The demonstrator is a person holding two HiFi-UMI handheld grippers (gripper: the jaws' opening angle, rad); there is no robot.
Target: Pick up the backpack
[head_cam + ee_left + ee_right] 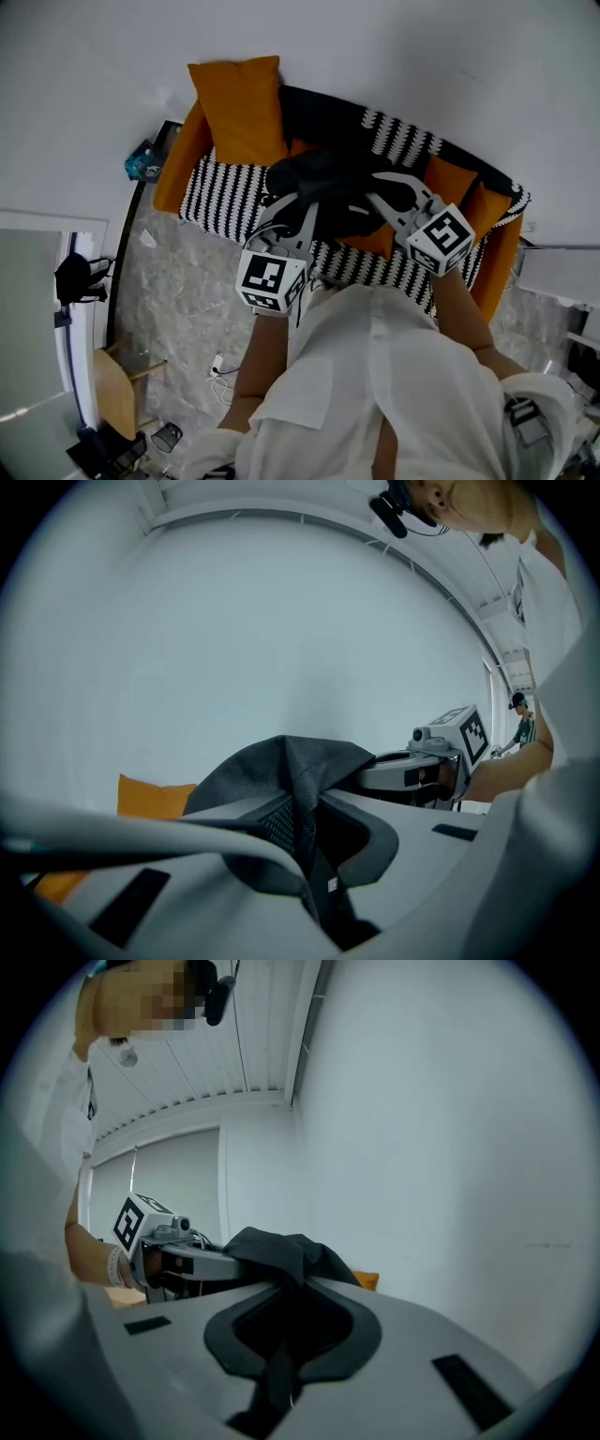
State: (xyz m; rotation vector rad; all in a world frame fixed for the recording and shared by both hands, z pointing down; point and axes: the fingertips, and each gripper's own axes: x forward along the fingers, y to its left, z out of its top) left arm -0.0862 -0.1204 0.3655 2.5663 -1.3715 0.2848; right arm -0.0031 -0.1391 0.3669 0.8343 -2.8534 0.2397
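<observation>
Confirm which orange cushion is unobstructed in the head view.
The large orange cushion at the sofa's left end, left of the backpack; the right tool overlaps the smaller ones.

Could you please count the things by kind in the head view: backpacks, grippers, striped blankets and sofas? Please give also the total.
1 backpack, black
2 grippers: left gripper and right gripper, each shut on the backpack
1 striped blanket, black and white
1 sofa, orange
Total: 5

Black backpack (323, 187) aloft, fabric bunched.
</observation>
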